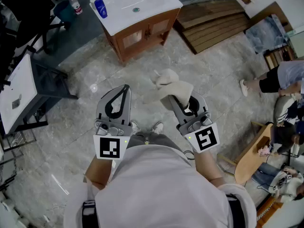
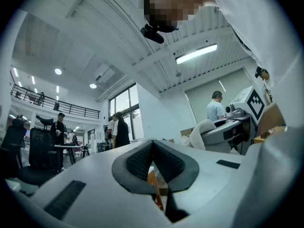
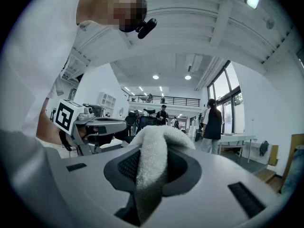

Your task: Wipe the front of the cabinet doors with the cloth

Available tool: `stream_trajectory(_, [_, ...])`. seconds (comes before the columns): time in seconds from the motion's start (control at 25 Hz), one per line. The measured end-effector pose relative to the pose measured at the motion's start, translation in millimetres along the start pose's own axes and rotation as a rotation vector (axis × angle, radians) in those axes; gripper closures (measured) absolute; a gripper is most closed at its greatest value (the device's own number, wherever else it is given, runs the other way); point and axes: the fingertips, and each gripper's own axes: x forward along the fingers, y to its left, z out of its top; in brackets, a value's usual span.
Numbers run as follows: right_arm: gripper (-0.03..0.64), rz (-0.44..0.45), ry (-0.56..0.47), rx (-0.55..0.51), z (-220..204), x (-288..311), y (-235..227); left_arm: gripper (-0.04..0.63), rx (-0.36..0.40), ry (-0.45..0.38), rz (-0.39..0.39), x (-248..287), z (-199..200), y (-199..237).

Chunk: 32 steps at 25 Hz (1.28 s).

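Head view has my right gripper clamped on the cloth, which bunches up past its jaw tips, held over the floor and well apart from the cabinet doors. Left gripper view shows my left gripper closed, jaw tips touching.

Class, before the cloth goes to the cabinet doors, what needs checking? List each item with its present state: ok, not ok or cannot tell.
1. Grip on cloth by right gripper: ok, jaws shut on it.
2. Nothing in left gripper: ok, jaws together.
3. Both doors closed: ok.
4. Contact of cloth with doors: not ok; cabinet stands apart, across the floor.
5. Wetness of cloth: cannot tell.
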Motion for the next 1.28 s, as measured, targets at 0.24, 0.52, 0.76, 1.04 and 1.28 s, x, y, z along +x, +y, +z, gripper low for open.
stream_trajectory(0.24, [0.52,0.01,-0.019,0.018,5.6,-25.5,-5.7,0.577,0.013,-0.02,0.015,-1.3,22.9,-23.0])
stream_trajectory(0.52, [0.52,0.046,-0.03,0.077,-3.1,-50.1,-20.7,0.577,0.021,0.039,0.027,4.8,23.0,-58.6])
stream_trajectory(0.76, [0.52,0.093,-0.031,0.073,-16.3,-69.2,-42.8,0.577,0.044,0.024,0.1,15.5,29.0,-74.9])
stream_trajectory(1.04, [0.52,0.117,-0.03,0.108,-37.3,-61.0,-64.8,0.577,0.045,0.059,0.13,38.1,14.0,-76.4])
stream_trajectory(1.28, [0.52,0.091,0.005,0.092,-53.7,-22.4,-105.9,0.577,-0.007,0.055,0.112,95.1,-13.2,-54.3])
